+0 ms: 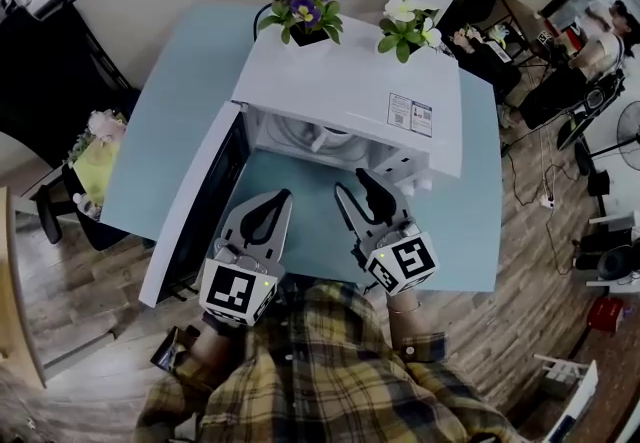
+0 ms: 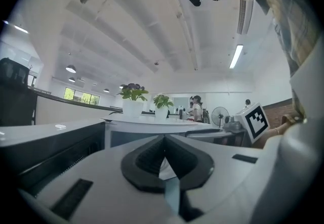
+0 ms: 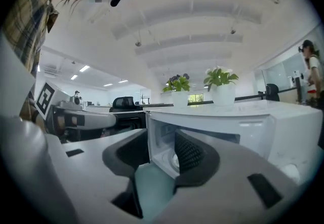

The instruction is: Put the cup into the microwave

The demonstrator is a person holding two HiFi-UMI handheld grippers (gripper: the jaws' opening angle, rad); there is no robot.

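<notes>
Left jaws: the left gripper (image 1: pixel 280 197) has its jaws together, the tips meeting, and its own view (image 2: pixel 163 138) shows nothing between them.
Right jaws: the right gripper (image 1: pixel 358 193) has its jaws a moderate way apart. In its own view (image 3: pixel 161 142) the gap shows only the table and the inside of the microwave, so it holds nothing.
Microwave: the microwave (image 1: pixel 350 81) stands on the light blue table (image 1: pixel 180 111). Its door (image 1: pixel 195 221) is swung wide open to the left, and two flower pots (image 1: pixel 305 11) stand on top of it.
Position of the grippers: both hang just in front of the open microwave, side by side, above the table.
Cup: I see no cup on the table or in either gripper. Inside the microwave there is a pale round shape (image 1: pixel 322 138), which the right gripper view also shows (image 3: pixel 175 160), partly behind one jaw. It may be the cup, or only the turning plate; I cannot tell which.
Stage, as I judge: if that shape is the cup, the putting in is already done and only the door is left.
Handling, as I judge: a cup is stiff, light and rather smooth, and it can break or tip over if it is knocked.
Where to hold: across the body near the middle, or over the rim on one wall, with the cup upright. The handle is too narrow for a sure hold.
</notes>
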